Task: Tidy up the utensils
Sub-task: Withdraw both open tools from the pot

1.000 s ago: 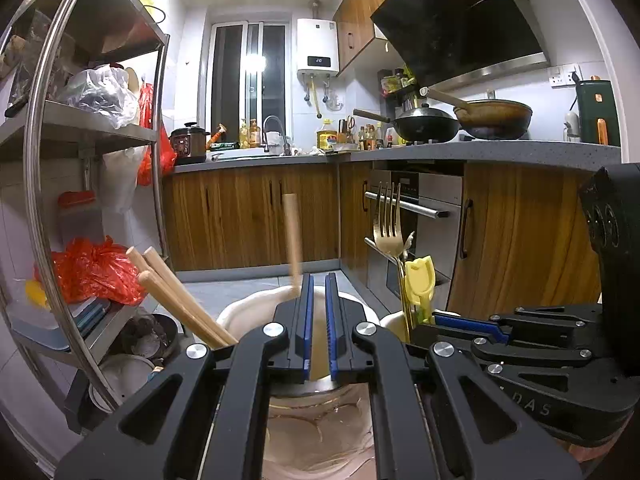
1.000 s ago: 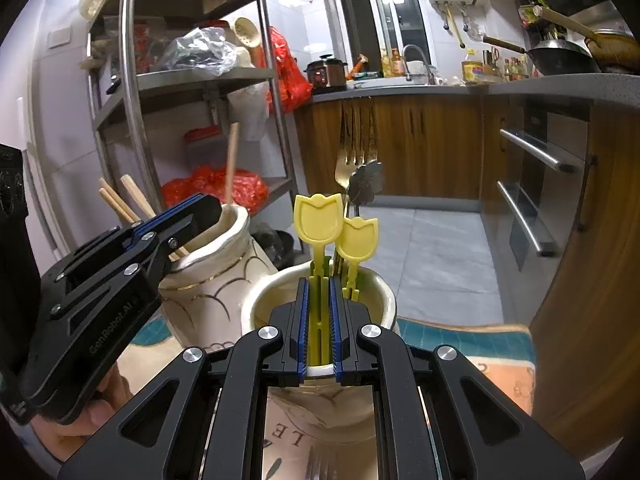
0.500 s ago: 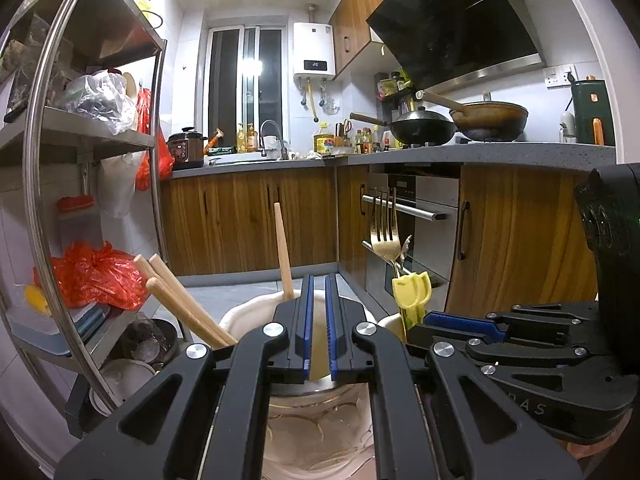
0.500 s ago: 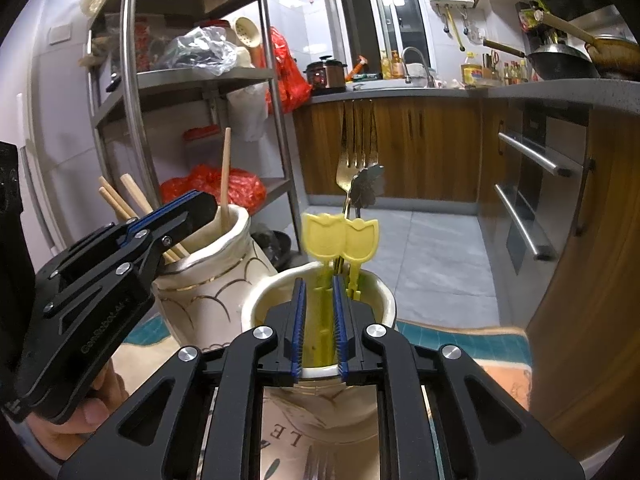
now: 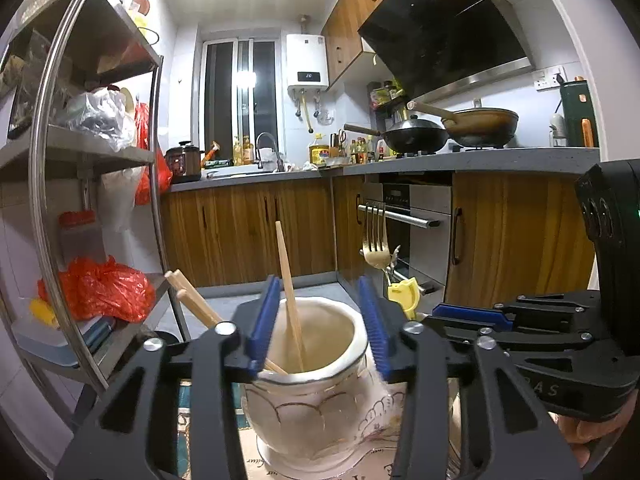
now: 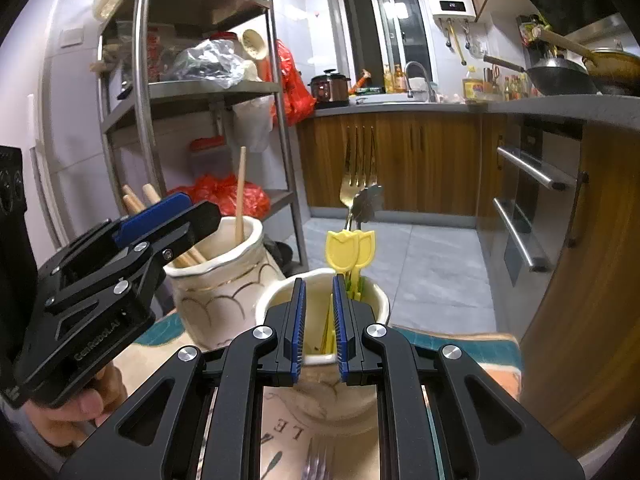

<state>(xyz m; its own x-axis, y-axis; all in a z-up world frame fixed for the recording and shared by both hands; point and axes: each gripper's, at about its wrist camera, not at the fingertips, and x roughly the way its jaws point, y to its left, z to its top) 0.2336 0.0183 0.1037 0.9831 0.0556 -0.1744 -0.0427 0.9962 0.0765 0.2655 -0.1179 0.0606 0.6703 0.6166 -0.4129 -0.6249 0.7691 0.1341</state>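
Over a patterned table mat (image 6: 460, 344), two holders standing just beside each other. Cream scalloped ceramic jar (image 5: 312, 396) with three blunt-ended wooden chopsticks (image 5: 192, 300) leaning out toward 10 o'clock, plus one slim pale wooden chopstick (image 5: 289, 292) standing almost upright inside, tip toward 12. Round cream ceramic cup (image 6: 320, 320) with two yellow tulip-topped plastic picks (image 6: 350, 248), a gold metal fork (image 6: 356, 180) and a silver flower-ended utensil (image 6: 366, 204), all upright toward 12. Sorting well along, as a judgement: sticks in jar, forks and picks in cup. Left to do: fork tines (image 6: 318, 464) visible flat on mat at 6 o'clock of right view, not yet stowed; anything more out of sight.

Left gripper (image 5: 320, 316): jaws just been opening, slim chopstick between them but close to the left pad, contact unclear, apparently released into jar. Right gripper (image 6: 319, 320): slightly parted over cup mouth, nothing pinched, picks just past it at 1 o'clock.
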